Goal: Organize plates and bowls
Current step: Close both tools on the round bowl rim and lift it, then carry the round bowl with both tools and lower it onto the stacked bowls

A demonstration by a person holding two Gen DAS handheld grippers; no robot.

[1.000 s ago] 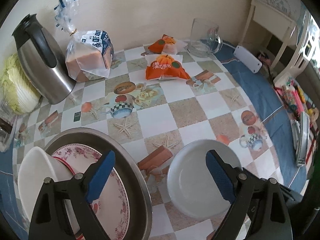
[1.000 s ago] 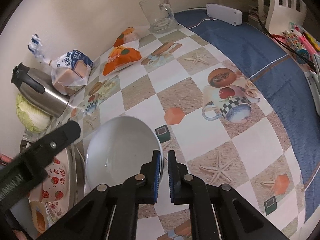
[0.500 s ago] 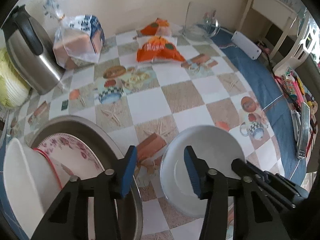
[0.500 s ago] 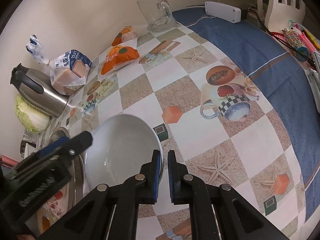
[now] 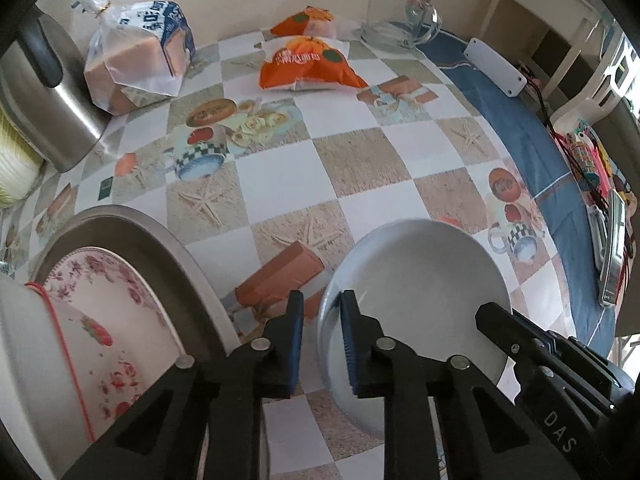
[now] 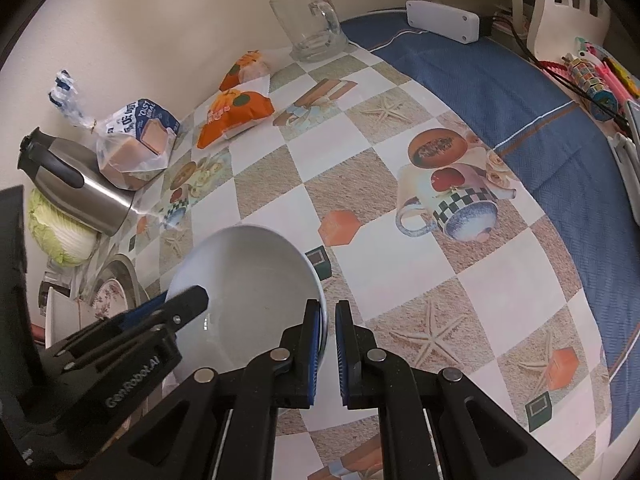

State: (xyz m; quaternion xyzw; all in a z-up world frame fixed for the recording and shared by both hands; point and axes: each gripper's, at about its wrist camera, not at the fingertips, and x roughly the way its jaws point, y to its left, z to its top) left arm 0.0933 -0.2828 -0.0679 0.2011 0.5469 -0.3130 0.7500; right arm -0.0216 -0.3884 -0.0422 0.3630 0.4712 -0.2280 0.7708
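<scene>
Now the checkered table (image 5: 280, 168) fills both views, and near its front edge sits a metal basin (image 5: 160, 248) holding a flowered plate (image 5: 112, 288) and a white dish (image 5: 24, 360) leaning inside it. Just beside the basin stands the white bowl (image 5: 420, 280), resting on the table between the two tools. Both grippers point steeply down at it from opposite sides. The left gripper (image 5: 320, 336) straddles the bowl's near-left rim, one blue pad outside the wall and one inside; its jaws have just been closing, having stood wide apart a second ago with the rim not between them, and they now stand narrow with the pads at or on the rim. It has also come down lower and closer to the bowl than before. The right gripper (image 6: 328, 340) is clamped on the bowl's right rim, its pads nearly together with the thin wall pinched between them, and it sits where it did earlier. The bowl itself has not shifted. Farther back stand a steel kettle (image 6: 80, 184), a bagged loaf (image 5: 140, 56), orange snack packets (image 5: 304, 64) and a glass mug (image 6: 312, 24).
</scene>
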